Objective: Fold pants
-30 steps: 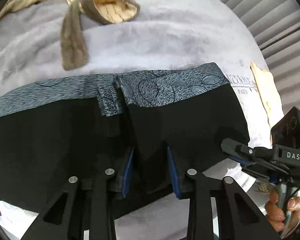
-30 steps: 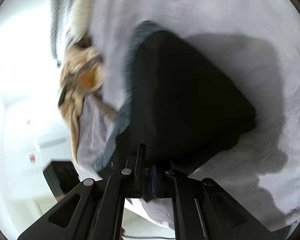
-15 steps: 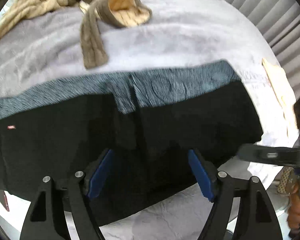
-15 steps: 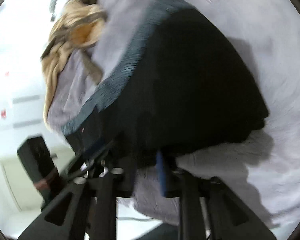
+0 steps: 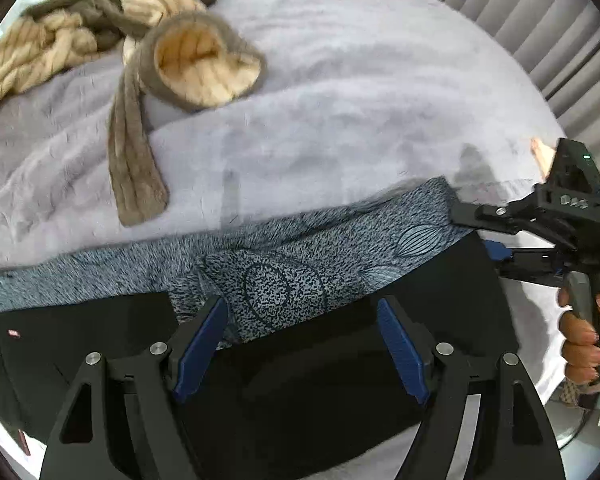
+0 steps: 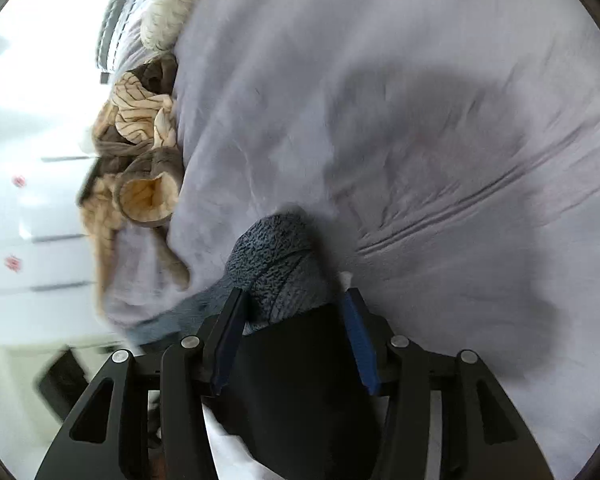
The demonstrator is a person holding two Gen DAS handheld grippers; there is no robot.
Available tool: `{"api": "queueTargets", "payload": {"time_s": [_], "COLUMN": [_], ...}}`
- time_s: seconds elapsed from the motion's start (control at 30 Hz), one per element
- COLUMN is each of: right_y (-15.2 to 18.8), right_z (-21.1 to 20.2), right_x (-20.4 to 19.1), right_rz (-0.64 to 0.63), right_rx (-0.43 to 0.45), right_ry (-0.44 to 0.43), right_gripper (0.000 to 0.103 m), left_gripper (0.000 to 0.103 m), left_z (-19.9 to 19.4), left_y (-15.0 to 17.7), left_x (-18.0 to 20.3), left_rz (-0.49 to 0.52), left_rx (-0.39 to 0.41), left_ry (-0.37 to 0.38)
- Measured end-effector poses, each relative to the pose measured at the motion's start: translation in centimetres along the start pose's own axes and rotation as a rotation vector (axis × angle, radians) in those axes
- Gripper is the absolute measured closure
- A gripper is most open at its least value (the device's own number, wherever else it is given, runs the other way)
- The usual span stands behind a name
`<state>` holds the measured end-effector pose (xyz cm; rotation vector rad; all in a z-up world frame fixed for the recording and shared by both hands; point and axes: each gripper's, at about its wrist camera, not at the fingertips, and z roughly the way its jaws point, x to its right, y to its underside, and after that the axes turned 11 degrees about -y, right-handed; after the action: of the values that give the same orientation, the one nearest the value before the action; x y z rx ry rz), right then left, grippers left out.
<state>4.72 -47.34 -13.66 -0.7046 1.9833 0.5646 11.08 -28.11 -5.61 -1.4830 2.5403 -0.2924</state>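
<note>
The left gripper hangs over the pants with its blue-padded fingers spread wide and nothing between them but the cloth lying below. The pants lie flat on a pale grey blanket: the black body of the garment fills the space under and behind the fingertips, while the speckled grey waistband runs crosswise just ahead of them, one folded layer of it reaching back between the two pads. Well ahead of the fingers and off to their left, a heap of tan and brown knitwear sits on the blanket, a brown strip of it trailing back toward the waistband without touching it.

The right gripper shows in the left wrist view at the right end of the waistband, level with the left fingertips, held by a hand on its handle. In its own view the right gripper has its fingers parted (not fully wide), with the corner of the pants lying between them; the grey band bunches up just past the tips. Whether the pads press the cloth cannot be told. The blanket stretches ahead and to the right of these fingers, and the knitwear lies ahead to their left
</note>
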Motion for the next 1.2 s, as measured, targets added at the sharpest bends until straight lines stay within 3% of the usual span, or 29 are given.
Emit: {"api": "queueTargets", "payload": {"time_s": [0.13, 0.2, 0.3, 0.43, 0.6, 0.87, 0.93, 1.07, 1.13, 1.2], "right_y": [1.0, 1.3, 1.3, 2.3, 4.7, 10.5, 12.3, 15.9, 17.2, 18.2], "right_z": [-0.3, -0.3, 1.8, 3.3, 2.1, 0.2, 1.5, 5.9, 7.9, 8.8], "right_x": [-1.9, -3.3, -4.1, -4.9, -7.2, -11.5, -12.5, -13.1, -13.6, -14.1], "right_rz": [-0.070, -0.141, -0.254, -0.316, -0.378, -0.518, -0.555, -0.654, -0.707, -0.746], "right_rx": [-0.035, -0.044, -0.046, -0.014, -0.009, 0.086, 0.044, -0.123, -0.161, -0.200], "right_ry": [-0.011, 0.084, 0.329, 0.450, 0.478, 0.467, 0.446, 0.447, 0.471, 0.442], "right_gripper": [0.061, 0.063, 0.064, 0.062, 0.058, 0.058, 0.058, 0.058, 0.058, 0.058], "left_gripper": [0.025, 0.025, 0.024, 0.023, 0.023, 0.023, 0.023, 0.023, 0.023, 0.023], "left_z": [1.2, 2.2, 2.7, 2.7, 1.8, -0.7, -1.1, -1.7, -2.0, -2.3], "left_y": [1.0, 1.6, 2.1, 2.5, 3.9, 7.4, 8.3, 10.1, 11.2, 12.4], "left_x": [-0.7, -1.0, -1.1, -1.1, -4.3, -8.8, -9.9, -11.8, -12.7, -13.5], "left_rz": [0.015, 0.026, 0.046, 0.065, -0.030, -0.097, -0.117, -0.151, -0.161, -0.172], "left_rx": [-0.021, -0.052, -0.034, -0.029, -0.062, -0.056, -0.065, -0.075, -0.078, -0.083], "left_ry": [-0.040, -0.034, -0.052, -0.079, -0.062, -0.086, -0.081, -0.081, -0.089, -0.093]}}
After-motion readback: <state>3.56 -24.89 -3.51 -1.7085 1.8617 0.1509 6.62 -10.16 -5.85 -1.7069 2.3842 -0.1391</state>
